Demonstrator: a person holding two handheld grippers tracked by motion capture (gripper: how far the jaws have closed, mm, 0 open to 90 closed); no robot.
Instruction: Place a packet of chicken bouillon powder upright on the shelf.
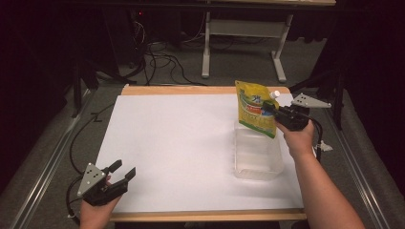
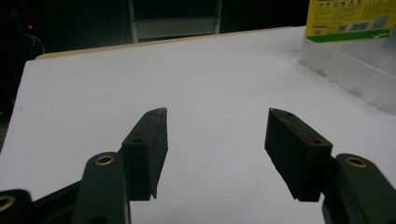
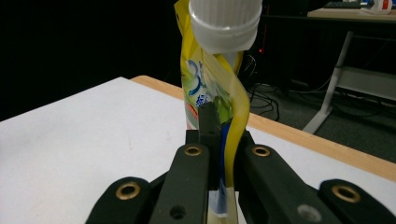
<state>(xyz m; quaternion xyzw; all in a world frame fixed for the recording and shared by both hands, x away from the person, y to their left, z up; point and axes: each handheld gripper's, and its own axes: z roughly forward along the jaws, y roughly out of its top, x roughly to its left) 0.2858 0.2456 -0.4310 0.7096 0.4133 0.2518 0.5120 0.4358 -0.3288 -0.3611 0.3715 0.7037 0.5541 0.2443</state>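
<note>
A yellow spouted pouch (image 1: 256, 109) with a white cap (image 1: 274, 94) hangs upright above the far end of a clear plastic bin (image 1: 258, 153) at the table's right. My right gripper (image 1: 272, 113) is shut on the pouch's edge just below the cap; in the right gripper view the jaws pinch the yellow film of the pouch (image 3: 219, 93) under the cap (image 3: 225, 23). My left gripper (image 1: 123, 171) rests at the near left corner of the white table top, jaws wide open with nothing between them; its own view (image 2: 215, 135) shows bare white surface between the fingers.
The white sheet (image 1: 181, 143) covers most of the table, with wooden edges front and back. The clear bin's wall (image 2: 345, 70) and the pouch's lower edge (image 2: 350, 18) appear at the upper right of the left gripper view. Cables and a table frame lie beyond the far edge.
</note>
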